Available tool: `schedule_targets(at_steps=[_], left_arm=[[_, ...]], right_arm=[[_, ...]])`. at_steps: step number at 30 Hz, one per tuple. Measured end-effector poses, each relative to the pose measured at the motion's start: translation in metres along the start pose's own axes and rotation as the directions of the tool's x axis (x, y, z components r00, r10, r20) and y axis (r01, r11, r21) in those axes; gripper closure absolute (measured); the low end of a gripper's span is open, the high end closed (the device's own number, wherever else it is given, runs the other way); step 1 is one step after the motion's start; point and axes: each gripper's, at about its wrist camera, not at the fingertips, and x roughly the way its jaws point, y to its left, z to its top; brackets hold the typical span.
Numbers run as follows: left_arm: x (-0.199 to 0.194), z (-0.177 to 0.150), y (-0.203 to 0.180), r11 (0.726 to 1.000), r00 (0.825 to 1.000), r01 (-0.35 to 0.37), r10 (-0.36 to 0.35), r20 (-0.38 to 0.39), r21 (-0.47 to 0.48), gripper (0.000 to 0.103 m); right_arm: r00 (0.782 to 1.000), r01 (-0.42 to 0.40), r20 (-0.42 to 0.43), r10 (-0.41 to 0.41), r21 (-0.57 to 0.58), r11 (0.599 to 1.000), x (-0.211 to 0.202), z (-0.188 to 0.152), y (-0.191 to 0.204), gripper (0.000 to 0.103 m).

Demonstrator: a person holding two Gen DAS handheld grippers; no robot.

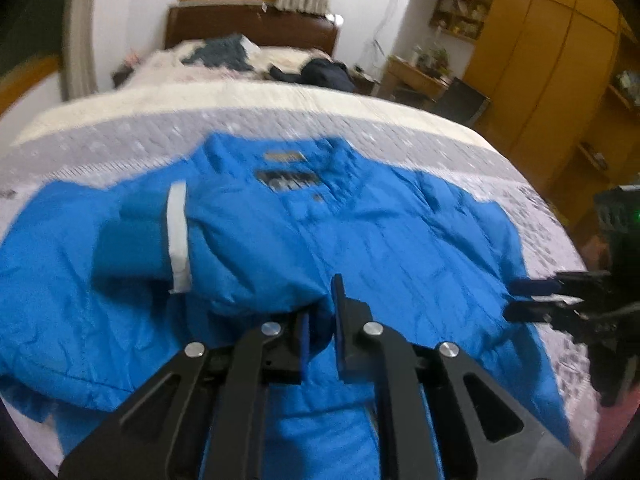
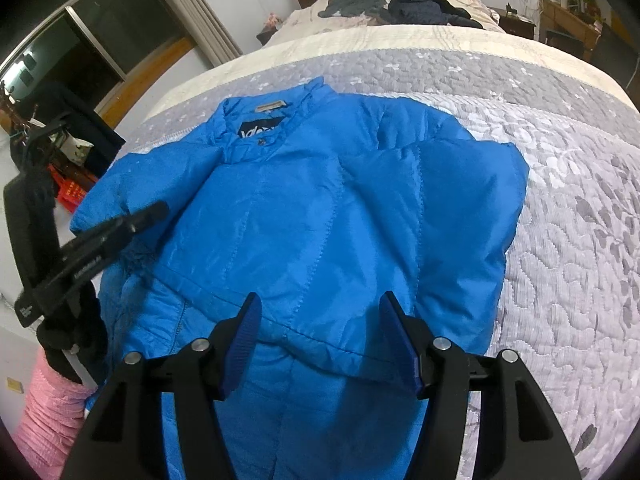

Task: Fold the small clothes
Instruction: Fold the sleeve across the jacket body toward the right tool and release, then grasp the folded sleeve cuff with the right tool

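Observation:
A bright blue padded jacket (image 1: pixel 360 232) lies front-up on the grey quilted bedspread (image 2: pixel 560 220), its collar pointing away. One sleeve, with a white strip (image 1: pixel 178 236) and a darker cuff, is folded across the chest. My left gripper (image 1: pixel 322 320) is shut on a bunched fold of that sleeve's fabric near the hem; in the right wrist view the left gripper (image 2: pixel 158 212) reaches in from the left. My right gripper (image 2: pixel 320 328) hangs open above the jacket's lower right part with nothing between its blue pads (image 2: pixel 244 344). In the left wrist view, the right gripper (image 1: pixel 516 300) is at the jacket's right edge.
Dark clothes (image 2: pixel 424 8) lie heaped at the far end of the bed by the brown headboard (image 1: pixel 248 28). Wooden wardrobes (image 1: pixel 540 60) stand to the right. A pink ribbed cloth (image 2: pixel 52 412) and a red item sit off the bed's left side.

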Motion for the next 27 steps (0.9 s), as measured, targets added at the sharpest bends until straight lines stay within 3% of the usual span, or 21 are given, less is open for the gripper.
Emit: schedule_targets(at_steps=[3,5,7,10,12,14,17,21,27], left_arm=[[-0.003,-0.005,0.007,0.996,0.995,0.089,-0.09,-0.041,-0.026,0.088],[-0.013,-0.01,0.013,0.988,0.986,0.15,-0.153,-0.066,-0.044,0.071],[-0.03,-0.018,0.019,0.978,0.976,0.198,-0.202,-0.079,-0.059,0.061],[-0.063,-0.029,0.032,0.98,0.979,0.192,-0.195,-0.054,-0.058,0.056],[-0.089,-0.031,0.045,0.984,0.985,0.17,-0.17,-0.003,-0.06,0.055],[-0.111,-0.027,0.058,0.99,0.991,0.125,-0.121,0.063,-0.068,0.048],[-0.133,-0.016,0.081,0.994,0.988,-0.012,0.028,0.149,-0.105,0.047],[-0.115,-0.006,0.095,0.983,0.982,-0.135,0.149,0.113,-0.123,0.047],[-0.076,-0.012,0.121,0.973,0.985,-0.157,0.167,0.042,-0.171,0.048]], right_arm=[[1.0,-0.002,-0.003,0.002,-0.001,1.0,0.001,0.002,0.001,0.041],[1.0,-0.003,-0.005,0.003,-0.004,1.0,0.001,0.003,0.002,0.041],[1.0,0.003,-0.007,-0.003,-0.012,1.0,0.001,0.006,0.005,0.041],[1.0,-0.012,-0.011,0.012,-0.021,1.0,0.0,0.014,0.014,0.041],[0.999,-0.046,-0.019,0.045,-0.026,0.999,0.0,0.023,0.026,0.041],[0.996,-0.084,-0.036,0.083,-0.036,0.996,0.004,0.035,0.045,0.039],[0.987,-0.15,-0.073,0.147,-0.042,0.988,0.016,0.051,0.074,0.036],[0.963,-0.228,-0.15,0.223,-0.019,0.973,0.05,0.071,0.117,0.031],[0.944,-0.221,-0.242,0.224,0.039,0.975,0.103,0.077,0.136,0.032]])
